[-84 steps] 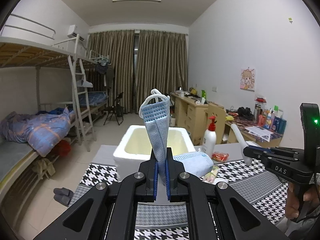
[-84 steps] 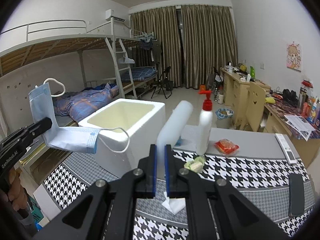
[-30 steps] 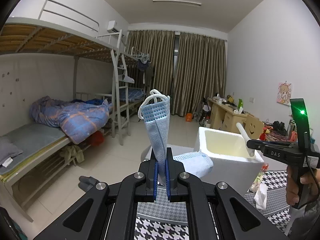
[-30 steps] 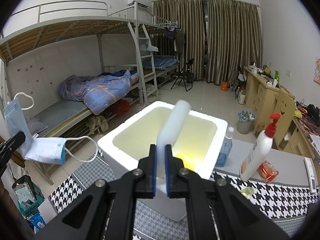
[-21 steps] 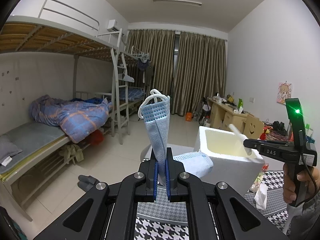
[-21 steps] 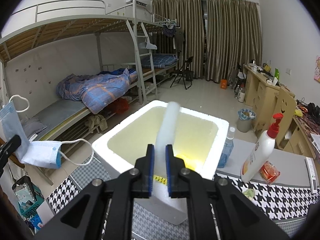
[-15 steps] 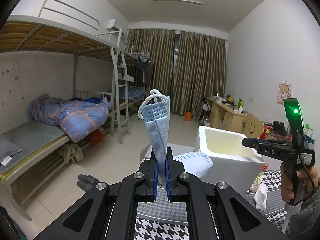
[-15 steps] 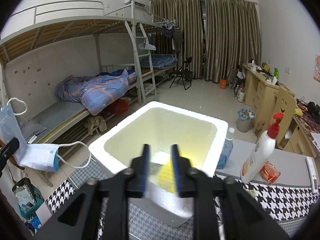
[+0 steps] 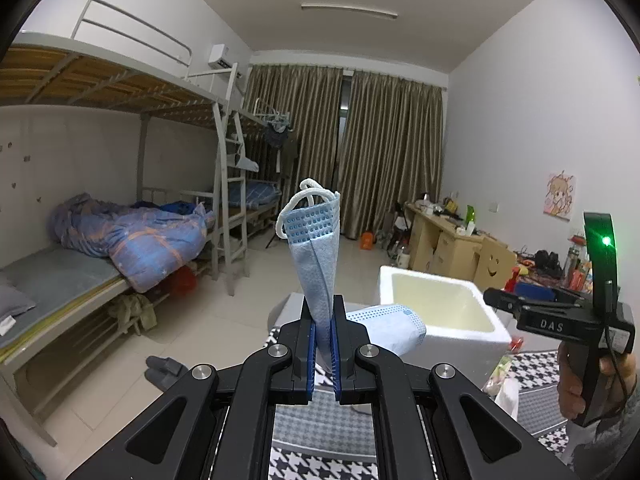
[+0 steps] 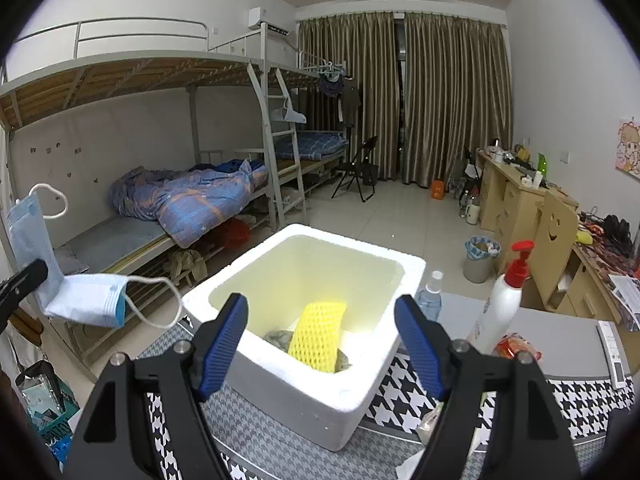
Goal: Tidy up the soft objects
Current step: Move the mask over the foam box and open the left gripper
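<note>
My left gripper is shut on a light blue face mask, held up in the air left of the white foam box. The mask also shows in the right wrist view, hanging at the left with its ear loops loose. My right gripper is wide open and empty just above the foam box. Inside the box lie a yellow foam net and a grey soft item. The right gripper also shows in the left wrist view.
A houndstooth-patterned table carries the box. A white pump bottle with a red top, a small clear bottle and a red snack packet stand right of the box. Bunk beds are at the left, desks at the right.
My right gripper opened and let go of the white foam tube over the box; the tube is gone from its jaws. The left gripper keeps holding the mask, nearly still.
</note>
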### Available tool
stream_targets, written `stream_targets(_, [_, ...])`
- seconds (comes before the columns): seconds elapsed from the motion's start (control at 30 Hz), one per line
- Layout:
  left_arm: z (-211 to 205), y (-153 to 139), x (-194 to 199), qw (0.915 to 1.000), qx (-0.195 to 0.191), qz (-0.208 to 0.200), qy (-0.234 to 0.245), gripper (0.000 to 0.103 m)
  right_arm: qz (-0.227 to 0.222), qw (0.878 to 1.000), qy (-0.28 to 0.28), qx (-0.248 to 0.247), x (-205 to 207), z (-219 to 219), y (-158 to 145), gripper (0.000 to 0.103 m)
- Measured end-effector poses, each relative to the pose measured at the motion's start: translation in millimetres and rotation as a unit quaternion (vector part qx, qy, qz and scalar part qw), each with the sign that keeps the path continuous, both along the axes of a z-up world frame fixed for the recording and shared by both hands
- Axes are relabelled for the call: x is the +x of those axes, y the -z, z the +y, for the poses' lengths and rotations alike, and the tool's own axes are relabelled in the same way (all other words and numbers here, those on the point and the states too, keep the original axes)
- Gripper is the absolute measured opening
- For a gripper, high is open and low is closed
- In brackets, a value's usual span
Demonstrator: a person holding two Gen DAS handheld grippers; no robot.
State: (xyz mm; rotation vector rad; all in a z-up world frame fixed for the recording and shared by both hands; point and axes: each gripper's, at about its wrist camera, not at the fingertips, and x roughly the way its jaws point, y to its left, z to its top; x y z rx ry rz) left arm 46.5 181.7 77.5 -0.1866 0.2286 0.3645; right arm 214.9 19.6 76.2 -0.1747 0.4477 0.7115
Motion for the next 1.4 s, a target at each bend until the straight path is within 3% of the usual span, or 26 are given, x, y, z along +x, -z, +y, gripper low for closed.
stream_targets(0.63, [-23.0, -15.5, 48.2, 0.9977, 0.005, 0.008, 0.068, 0.006, -0.013, 0.999, 0.026, 0.013, -8.4, -37.0, -1.6, 0.080])
stream_targets(1.4, [-40.7, -22.4, 99.9, 0.9938, 0.010, 0.035, 0.105, 0.006, -0.007, 0.998, 0.056, 0.024, -2.1, -74.9, 6.1, 0.081])
